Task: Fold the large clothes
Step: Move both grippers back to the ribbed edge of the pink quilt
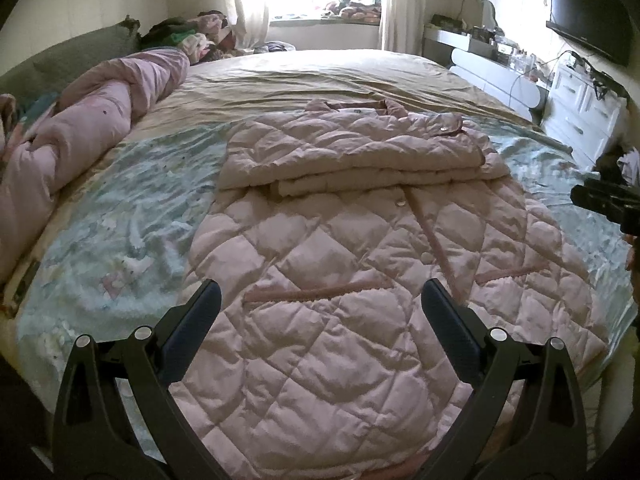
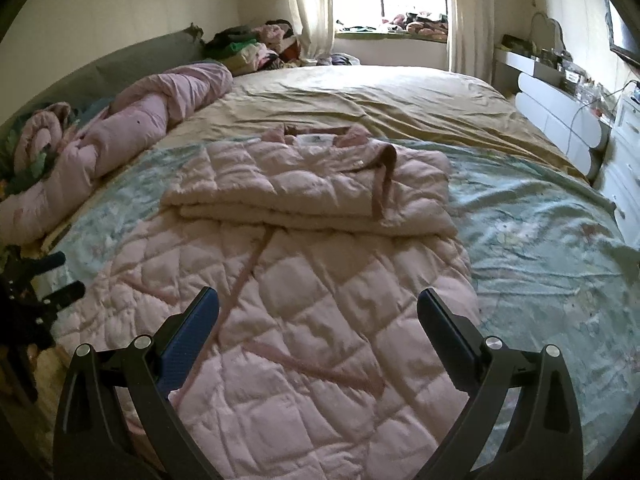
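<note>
A pink quilted coat [image 1: 340, 280] lies front up on the bed, collar at the far end, both sleeves folded across the chest in a thick band [image 1: 360, 152]. It shows the same way in the right wrist view [image 2: 312, 300]. My left gripper [image 1: 320, 300] is open and empty, held above the coat's lower part. My right gripper [image 2: 318, 308] is open and empty, above the coat's hem area on its right. The left gripper also shows in the right wrist view [image 2: 52, 276], and the right gripper in the left wrist view [image 1: 604, 200].
A pale green patterned sheet [image 1: 120, 220] covers the near bed, a tan sheet [image 1: 320, 76] the far part. A rolled pink duvet [image 1: 80, 136] lies along the left. Clothes pile [image 2: 256, 48] by the window. White drawers [image 1: 580, 112] stand right.
</note>
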Available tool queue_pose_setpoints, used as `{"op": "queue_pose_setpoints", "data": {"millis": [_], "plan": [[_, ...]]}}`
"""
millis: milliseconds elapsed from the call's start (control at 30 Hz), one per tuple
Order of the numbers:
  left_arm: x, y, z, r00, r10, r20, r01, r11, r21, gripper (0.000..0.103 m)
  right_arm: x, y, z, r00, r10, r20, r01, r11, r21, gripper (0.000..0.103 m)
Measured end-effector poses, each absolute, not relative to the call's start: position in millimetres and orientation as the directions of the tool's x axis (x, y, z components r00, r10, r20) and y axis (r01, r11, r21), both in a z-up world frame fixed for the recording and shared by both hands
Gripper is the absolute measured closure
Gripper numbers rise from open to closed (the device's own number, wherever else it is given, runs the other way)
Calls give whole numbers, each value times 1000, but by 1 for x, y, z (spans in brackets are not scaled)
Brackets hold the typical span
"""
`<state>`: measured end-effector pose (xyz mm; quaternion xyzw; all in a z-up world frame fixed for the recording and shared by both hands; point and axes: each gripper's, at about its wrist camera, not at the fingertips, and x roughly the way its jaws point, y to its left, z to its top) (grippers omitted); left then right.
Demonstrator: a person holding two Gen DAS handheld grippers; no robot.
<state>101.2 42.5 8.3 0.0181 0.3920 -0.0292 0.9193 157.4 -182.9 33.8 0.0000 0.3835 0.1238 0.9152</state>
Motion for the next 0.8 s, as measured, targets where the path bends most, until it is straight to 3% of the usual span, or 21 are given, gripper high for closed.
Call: {"op": "queue_pose_setpoints", "data": {"millis": [800], "plan": [[81, 73, -28, 642, 41, -765, -7, 999, 47, 9, 138, -214, -21, 588, 175, -789, -163, 982, 96, 4]]}}
